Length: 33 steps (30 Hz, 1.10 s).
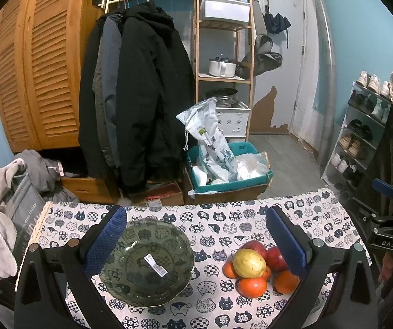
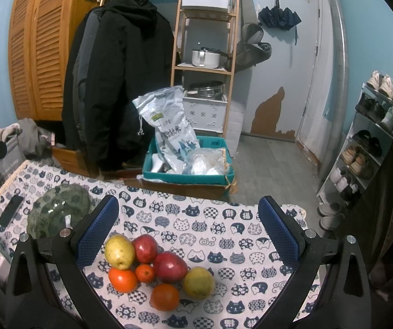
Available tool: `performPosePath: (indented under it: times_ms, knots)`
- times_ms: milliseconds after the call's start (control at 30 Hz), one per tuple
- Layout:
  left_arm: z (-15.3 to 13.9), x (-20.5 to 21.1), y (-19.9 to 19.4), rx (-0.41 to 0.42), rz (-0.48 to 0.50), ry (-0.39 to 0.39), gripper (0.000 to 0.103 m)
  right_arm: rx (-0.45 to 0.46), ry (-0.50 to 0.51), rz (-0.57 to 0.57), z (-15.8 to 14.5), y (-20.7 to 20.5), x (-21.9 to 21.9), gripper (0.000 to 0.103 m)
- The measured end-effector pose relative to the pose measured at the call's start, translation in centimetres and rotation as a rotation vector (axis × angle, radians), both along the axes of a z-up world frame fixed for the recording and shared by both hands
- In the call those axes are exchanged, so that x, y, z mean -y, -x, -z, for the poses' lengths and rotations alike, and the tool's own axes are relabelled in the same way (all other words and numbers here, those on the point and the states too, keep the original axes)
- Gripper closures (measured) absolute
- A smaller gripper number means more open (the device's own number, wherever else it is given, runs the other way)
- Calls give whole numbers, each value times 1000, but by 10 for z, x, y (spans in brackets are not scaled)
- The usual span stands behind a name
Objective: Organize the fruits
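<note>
Work surface: a table covered with a cat-print tablecloth (image 2: 223, 235).

Container 1: a green glass bowl (image 1: 148, 263) with a scalloped rim stands on the left part of the cloth. It holds no fruit. A small white label (image 1: 155, 265) lies or is stuck on its inner base; which one cannot be told.

Fruit: seven pieces lie in a loose cluster directly on the cloth, to the right of the bowl and apart from it. The right wrist view shows a yellow pear-like fruit (image 2: 119, 251), two red apples (image 2: 145, 248) (image 2: 170, 266), a yellow-green fruit (image 2: 198, 282), two larger oranges (image 2: 123, 280) (image 2: 164, 296) and one small orange (image 2: 145, 273). Most pieces touch a neighbour.

Left gripper (image 1: 195, 241): fingers spread wide, holding nothing. It is positioned above the near edge of the table, with the bowl just inside its left finger (image 1: 105, 242) and the fruit cluster just inside its right finger.

Right gripper (image 2: 188, 235): fingers spread wide, holding nothing. The fruit cluster lies between them, nearer the left finger (image 2: 97, 235).

A dark phone (image 2: 10, 210) lies flat on the cloth left of the bowl.

Container 2: beyond the table, on the floor, a teal crate (image 2: 188, 175) rests on a cardboard box. It contains an upright printed rice bag (image 2: 169, 134) and a clear plastic bag with white contents (image 2: 207, 161).
</note>
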<state>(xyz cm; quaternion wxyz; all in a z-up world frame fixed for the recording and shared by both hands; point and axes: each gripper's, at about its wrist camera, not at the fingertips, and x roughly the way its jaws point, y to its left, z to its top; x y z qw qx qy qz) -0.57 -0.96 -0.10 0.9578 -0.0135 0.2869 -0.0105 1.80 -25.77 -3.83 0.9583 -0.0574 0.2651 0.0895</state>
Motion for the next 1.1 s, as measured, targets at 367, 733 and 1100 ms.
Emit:
performPosePath:
  times_ms: [367,733,1100]
  knots:
    - [0,1,0,-1,0,1,1,-1,2,0,0,0,-2,3]
    - [0,0,-1,-3,0,2,1,-5,7,-1,1,-1,-2,3]
    - [-1,0,0,-4,0,3,1,-6,9,-1,1,-1,-2,3]
